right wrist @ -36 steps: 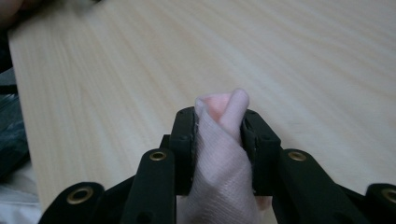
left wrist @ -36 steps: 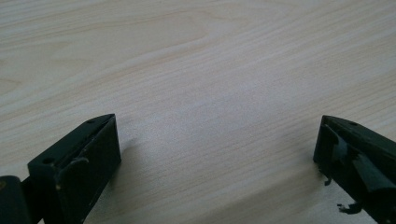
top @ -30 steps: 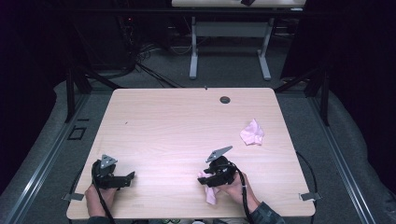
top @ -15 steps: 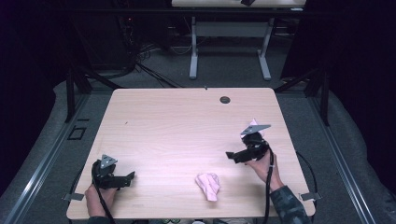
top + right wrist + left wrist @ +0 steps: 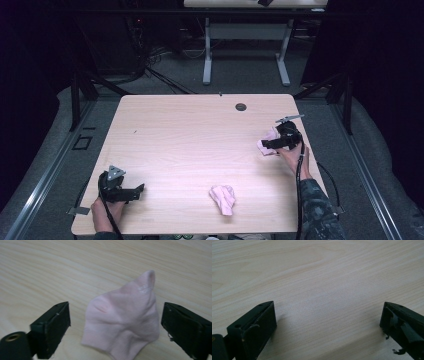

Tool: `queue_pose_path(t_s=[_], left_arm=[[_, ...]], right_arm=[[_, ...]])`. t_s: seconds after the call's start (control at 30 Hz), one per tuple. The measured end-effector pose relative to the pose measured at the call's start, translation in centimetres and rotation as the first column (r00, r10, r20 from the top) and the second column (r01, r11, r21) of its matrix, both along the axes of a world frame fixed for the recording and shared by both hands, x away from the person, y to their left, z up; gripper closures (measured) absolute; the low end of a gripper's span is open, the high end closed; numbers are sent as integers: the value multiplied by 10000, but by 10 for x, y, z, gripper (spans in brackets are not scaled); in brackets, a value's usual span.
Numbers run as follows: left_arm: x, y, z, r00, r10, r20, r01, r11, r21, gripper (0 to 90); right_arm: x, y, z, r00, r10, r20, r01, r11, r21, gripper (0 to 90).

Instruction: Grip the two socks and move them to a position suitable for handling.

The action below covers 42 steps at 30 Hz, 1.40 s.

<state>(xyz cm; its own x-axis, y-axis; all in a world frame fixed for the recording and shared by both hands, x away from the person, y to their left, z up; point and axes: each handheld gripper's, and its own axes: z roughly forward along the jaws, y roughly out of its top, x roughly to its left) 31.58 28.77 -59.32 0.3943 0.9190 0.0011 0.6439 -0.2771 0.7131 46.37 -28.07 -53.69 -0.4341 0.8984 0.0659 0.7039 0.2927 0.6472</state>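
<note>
While the right gripper [image 5: 269, 144] hangs at the right side of the pale wooden table [image 5: 180, 135], its two black jaws stand wide apart on either side of a crumpled pale pink cloth sock [image 5: 125, 320]. Seen from the right gripper view, that sock lies bunched on the wood with one narrow end poking upward, and a gap shows between each jaw and the fabric, so the pads are not pressing on it. These jaws have just been opening wide and then easing slightly inward, with the sock between them and untouched. From the high view the same sock [image 5: 270, 141] sits near the table's right edge, partly covered by the gripper, and the person's right hand [image 5: 292, 156] holds the gripper from behind, the camouflage-patterned sleeve [image 5: 312, 210] running down to the bottom edge.

A second crumpled pink sock [image 5: 223, 198] lies near the front edge of the table, well apart from the first and from both grippers.

At the near left corner the left gripper [image 5: 135, 190] rests low over bare wood, held by the left hand [image 5: 106, 210]. Its jaws are spread open with nothing between them, as the left gripper view shows.

A small dark round grommet [image 5: 241, 106] sits near the far edge.
</note>
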Motion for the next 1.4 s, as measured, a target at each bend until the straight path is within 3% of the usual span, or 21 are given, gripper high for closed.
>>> queue_pose_path(t_s=[0.23,0.3,0.4,0.47,0.63,0.8,0.93,1.03,1.13,1.17,1.2,1.27,1.3,1.37,1.4], left_arm=[[0,0,0,10000,1,3,-1,10000,-4,3],[0,0,0,10000,0,3,0,10000,0,3],[0,0,0,10000,0,4,0,10000,-1,3],[0,0,0,10000,2,4,-2,10000,-2,3],[0,0,0,10000,2,4,-2,10000,-1,3],[0,0,0,10000,-1,3,1,10000,-2,3],[0,0,0,10000,1,3,-1,10000,-1,3],[0,0,0,10000,-1,1,1,10000,1,3],[0,0,0,10000,-2,2,2,10000,0,3],[0,0,0,10000,-2,2,2,10000,0,3],[0,0,0,10000,0,2,0,10000,-1,3],[0,0,0,10000,0,2,0,10000,-1,3],[0,0,0,10000,2,4,-2,10000,-4,3],[0,0,0,10000,2,4,-2,10000,-3,4],[0,0,0,10000,2,5,-2,10000,-5,3]], right_arm=[[14,-4,-15,9979,-639,-110,640,9979,121,304],[17,-4,-20,9966,-757,-319,753,9971,-126,367],[20,-6,-28,9946,-847,-608,839,9964,-142,477],[19,-6,-29,9942,-925,-556,921,9957,-101,575],[17,-3,-27,9966,-718,-401,714,9974,-116,758],[11,4,-16,9992,-382,-134,386,9988,300,779],[-4,28,6,9975,691,165,-703,9936,884,779],[-14,47,16,9898,1399,272,-1421,9835,1123,777],[-24,71,23,9758,2174,235,-2186,9672,1293,775],[-24,71,23,9758,2174,235,-2186,9672,1293,775],[-30,92,25,9606,2773,206,-2776,9519,1300,772],[-34,105,24,9513,3070,288,-3083,9451,1086,769],[-37,115,22,9417,3362,143,-3357,9360,1060,767],[-38,121,20,9388,3443,113,-3435,9330,1077,764],[-40,138,11,9254,3788,-108,-3762,9217,950,761]])
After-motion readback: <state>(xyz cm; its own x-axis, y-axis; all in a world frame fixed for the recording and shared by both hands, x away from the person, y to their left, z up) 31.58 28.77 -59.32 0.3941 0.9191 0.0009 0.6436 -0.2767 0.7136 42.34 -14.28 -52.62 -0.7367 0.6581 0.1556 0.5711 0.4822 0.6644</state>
